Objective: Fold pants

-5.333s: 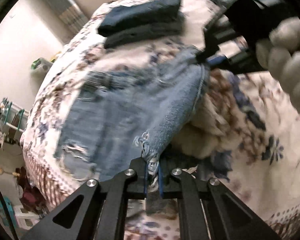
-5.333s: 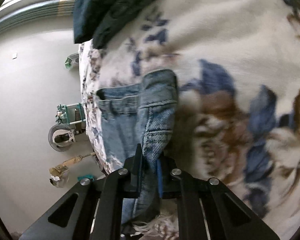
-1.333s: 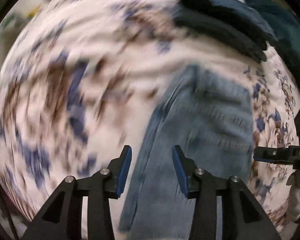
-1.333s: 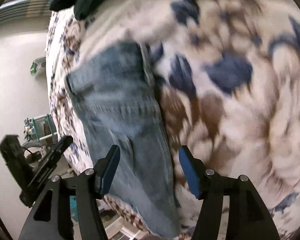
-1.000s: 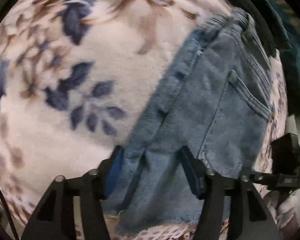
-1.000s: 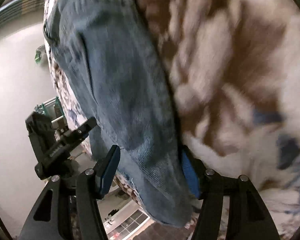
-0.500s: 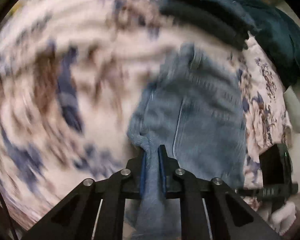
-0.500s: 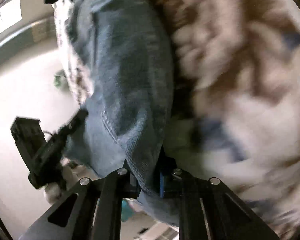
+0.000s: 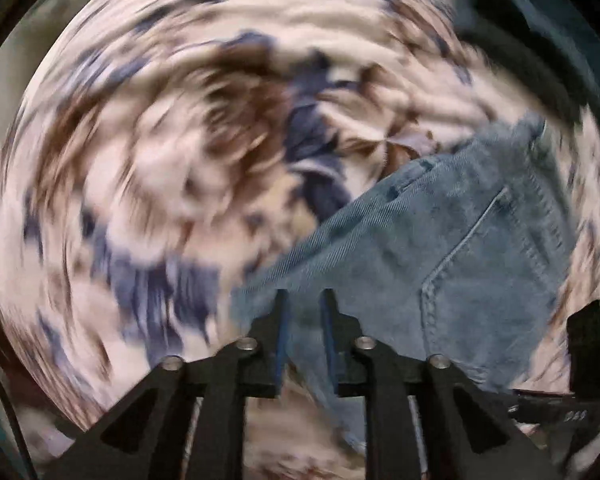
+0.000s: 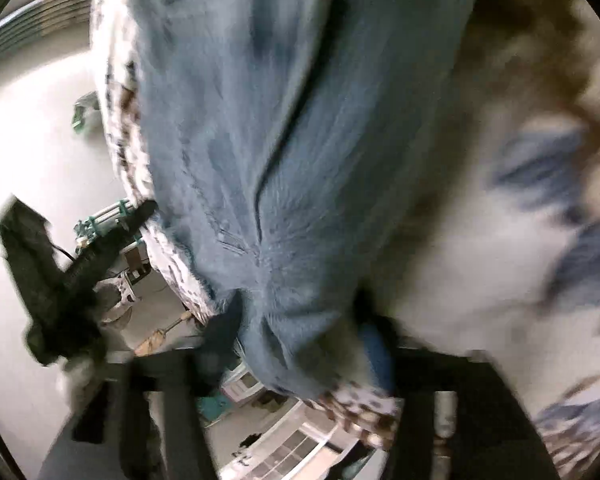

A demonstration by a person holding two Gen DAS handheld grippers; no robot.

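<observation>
Left gripper (image 9: pixel 303 334): pinched on a fold of the jeans' edge.
Right gripper (image 10: pixel 300 344): jaws spread, denim bunched between them; blurred.
Jeans (image 9: pixel 452 240): lying on the floral blanket (image 9: pixel 160 152).

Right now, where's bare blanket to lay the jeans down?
Free: the wide floral blanket left of the jeans in the left wrist view. Crowded: the upper right, where dark folded clothes sit just past the waistband. The left gripper pinches the jeans' near edge; the right gripper frame is blurred.
</observation>
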